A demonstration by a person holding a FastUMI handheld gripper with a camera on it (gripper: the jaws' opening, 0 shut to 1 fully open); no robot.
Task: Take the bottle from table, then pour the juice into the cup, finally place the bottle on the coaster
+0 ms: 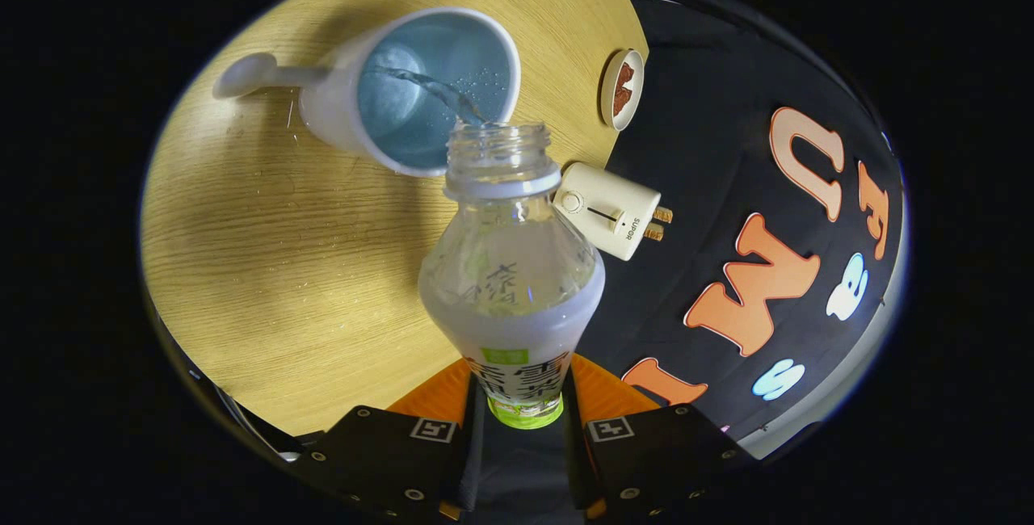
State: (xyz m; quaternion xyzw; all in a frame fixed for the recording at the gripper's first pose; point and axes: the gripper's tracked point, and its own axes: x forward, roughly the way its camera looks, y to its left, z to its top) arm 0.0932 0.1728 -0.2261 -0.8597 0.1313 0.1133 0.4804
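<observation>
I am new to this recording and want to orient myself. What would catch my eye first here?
First, the open bottle held between the fingers, tipped forward, with a thin stream running from its mouth into the cup just beyond it on the wooden table. Next, a small white plug adapter beside the bottle's neck, and a round coaster farther off.

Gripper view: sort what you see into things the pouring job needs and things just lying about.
Needed for the job:
- bottle, uncapped, gripped between the claw fingers, tipped and pouring
- cup just ahead of the bottle's mouth, catching the stream
- coaster, beyond the cup near the table edge, nothing on it

Just lying about:
- white plug adapter beside the bottle's neck
</observation>
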